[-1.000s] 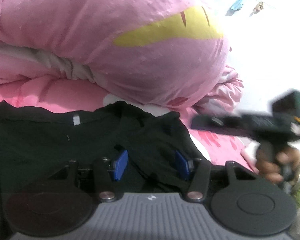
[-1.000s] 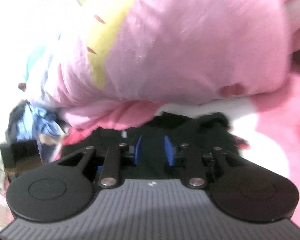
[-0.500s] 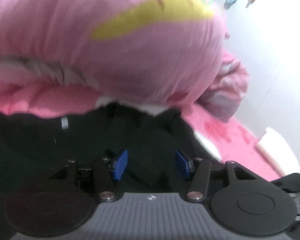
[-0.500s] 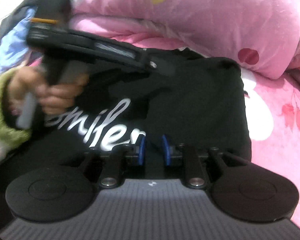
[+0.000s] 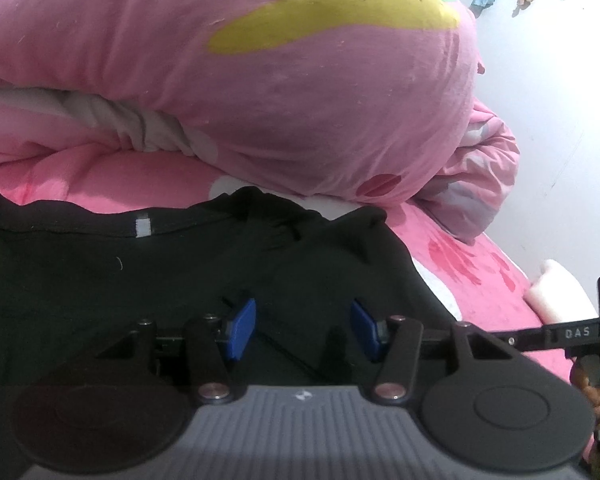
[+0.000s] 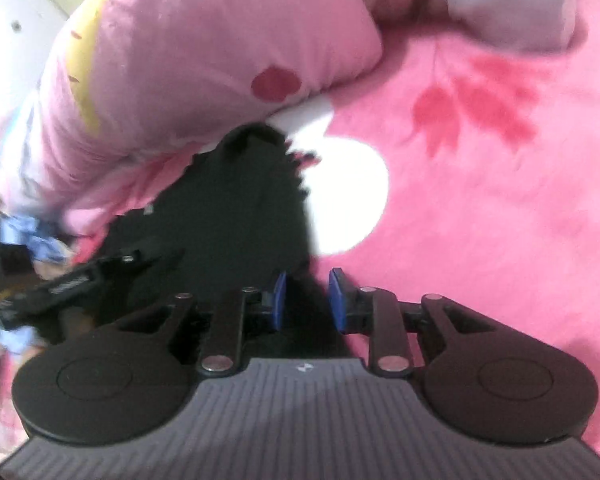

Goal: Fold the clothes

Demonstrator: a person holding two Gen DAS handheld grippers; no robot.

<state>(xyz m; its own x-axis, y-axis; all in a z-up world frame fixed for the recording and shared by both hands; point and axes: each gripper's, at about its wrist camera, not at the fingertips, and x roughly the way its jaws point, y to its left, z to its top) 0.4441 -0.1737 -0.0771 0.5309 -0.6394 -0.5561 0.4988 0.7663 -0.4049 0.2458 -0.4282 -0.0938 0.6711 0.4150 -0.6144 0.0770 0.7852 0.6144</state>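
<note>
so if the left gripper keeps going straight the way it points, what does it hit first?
Most likely the black garment: the left gripper is open with that cloth directly ahead between its fingers. Beyond it lies the big pink pillow, which would come next. Depth is unclear through the fisheye.

The black garment (image 5: 148, 280) runs off the left wrist view's left edge and under the left gripper (image 5: 303, 330), the right gripper (image 5: 572, 334) is cropped at the right edge, and the right wrist view blurs the clothes pile (image 6: 24, 240) beyond recognition.
</note>
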